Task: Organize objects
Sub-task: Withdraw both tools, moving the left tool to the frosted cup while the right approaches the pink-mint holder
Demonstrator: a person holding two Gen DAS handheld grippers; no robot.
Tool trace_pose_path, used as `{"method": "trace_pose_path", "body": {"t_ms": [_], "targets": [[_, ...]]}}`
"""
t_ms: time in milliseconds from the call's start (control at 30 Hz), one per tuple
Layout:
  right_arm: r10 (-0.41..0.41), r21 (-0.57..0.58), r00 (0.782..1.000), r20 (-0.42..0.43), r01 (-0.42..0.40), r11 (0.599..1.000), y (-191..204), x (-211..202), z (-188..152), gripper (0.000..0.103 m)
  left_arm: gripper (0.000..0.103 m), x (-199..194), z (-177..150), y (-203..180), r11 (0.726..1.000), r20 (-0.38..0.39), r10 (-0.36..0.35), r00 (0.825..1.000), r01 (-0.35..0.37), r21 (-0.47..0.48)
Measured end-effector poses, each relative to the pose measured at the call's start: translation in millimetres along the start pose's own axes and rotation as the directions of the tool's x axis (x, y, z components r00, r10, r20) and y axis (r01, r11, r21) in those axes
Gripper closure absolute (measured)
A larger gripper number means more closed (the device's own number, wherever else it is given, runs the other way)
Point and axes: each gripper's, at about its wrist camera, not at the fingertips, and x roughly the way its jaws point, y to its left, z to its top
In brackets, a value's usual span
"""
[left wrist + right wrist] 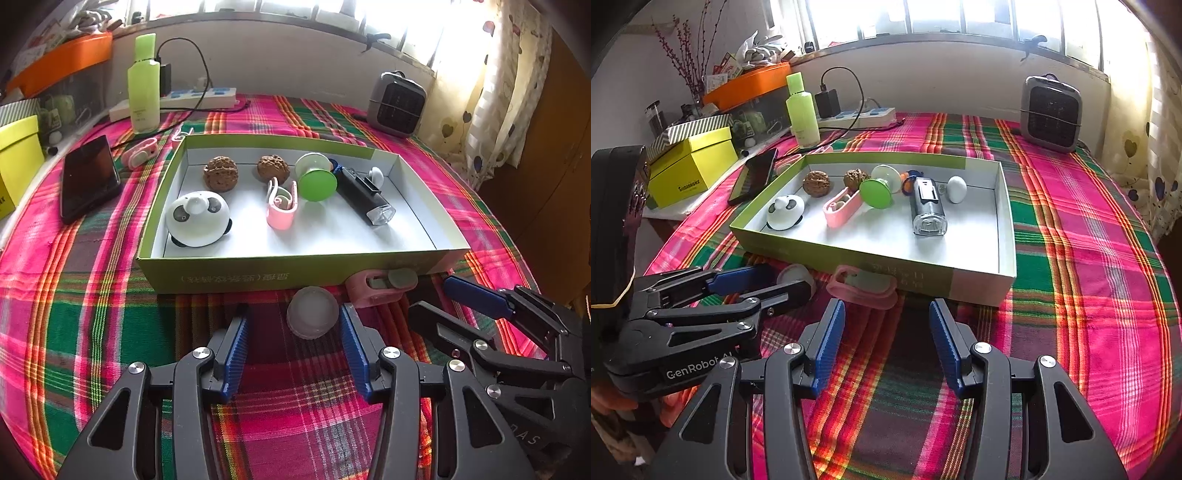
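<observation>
A shallow green box (pixel 258 275) (pixel 1006 206) on the plaid cloth holds a panda toy (pixel 197 218), two walnuts (pixel 220 173), a pink clip (pixel 282 206), a green spool (pixel 317 181), a black flashlight (pixel 364 195) and a white egg shape (pixel 956 189). A translucent round cap (pixel 313 312) (pixel 796 277) lies before the box, between my open left gripper's (pixel 293 323) fingertips. A pink tape-like case (pixel 380 288) (pixel 864 286) lies beside it against the box front. My right gripper (pixel 886 314) is open and empty just short of the pink case.
A black phone (pixel 88 177), a small pink device (pixel 142 152), a green bottle (pixel 144 85) and a power strip (pixel 199 98) lie left and behind the box. A grey heater (pixel 397 103) stands at the back right. Yellow and orange boxes (pixel 690 166) sit off the left edge.
</observation>
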Motion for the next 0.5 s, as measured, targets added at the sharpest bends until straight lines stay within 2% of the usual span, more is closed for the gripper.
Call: {"method": "trace_pose_path", "body": {"t_ms": [200, 500], "targets": [[0.026, -0.006, 1.0, -0.008, -0.026, 1.0, 1.7, 7.0, 4.2, 0.054, 0.074, -1.5, -0.4, 7.1, 1.0, 0.005, 0.013, 1.0, -0.013, -0.015], [0.062, -0.042, 0.998, -0.018, -0.062, 0.997, 11.2, 12.9, 9.6, 0.054, 0.074, -6.7, -3.4, 24.6, 0.999, 0.004, 0.032, 0.999, -0.032, -0.042]]}}
